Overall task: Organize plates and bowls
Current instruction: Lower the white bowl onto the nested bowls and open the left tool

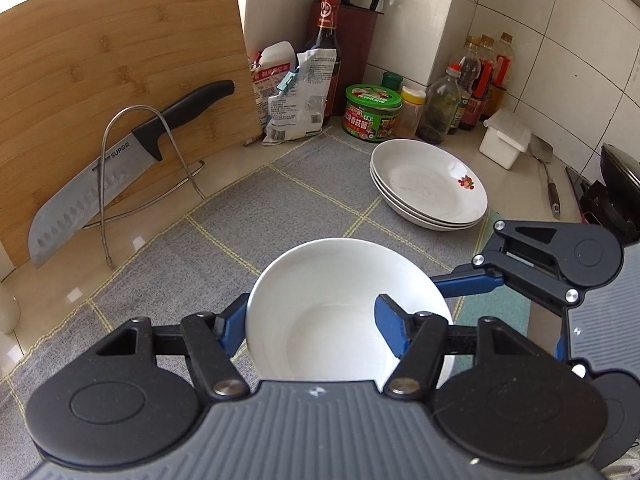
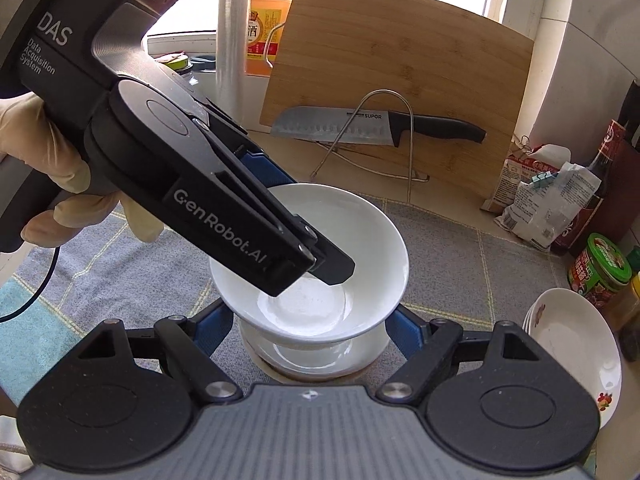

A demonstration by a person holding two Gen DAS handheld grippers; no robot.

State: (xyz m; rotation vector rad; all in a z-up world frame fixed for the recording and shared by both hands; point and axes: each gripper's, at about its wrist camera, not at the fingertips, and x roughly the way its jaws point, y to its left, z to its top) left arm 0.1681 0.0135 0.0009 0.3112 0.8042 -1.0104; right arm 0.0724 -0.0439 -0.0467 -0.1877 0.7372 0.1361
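My left gripper (image 1: pixel 316 320) is shut on the rim of a white bowl (image 1: pixel 344 300), one blue finger inside and one outside. In the right wrist view that bowl (image 2: pixel 360 248) hangs tilted just above a second white bowl (image 2: pixel 320 354) on the grey mat, with the left gripper (image 2: pixel 320 264) reaching in from the upper left. My right gripper (image 2: pixel 310 322) is open, its blue fingers on either side of the lower bowl; whether they touch it I cannot tell. A stack of three white plates (image 1: pixel 430 184) with a red motif lies on the mat; it also shows in the right wrist view (image 2: pixel 576 352).
A bamboo cutting board (image 1: pixel 112 92) leans on the wall with a knife (image 1: pixel 120 164) in a wire rack. Bags, bottles (image 1: pixel 472 84) and a green tin (image 1: pixel 372 112) line the tiled corner. A white box (image 1: pixel 506 140), spatula and black wok (image 1: pixel 622 176) stand at right.
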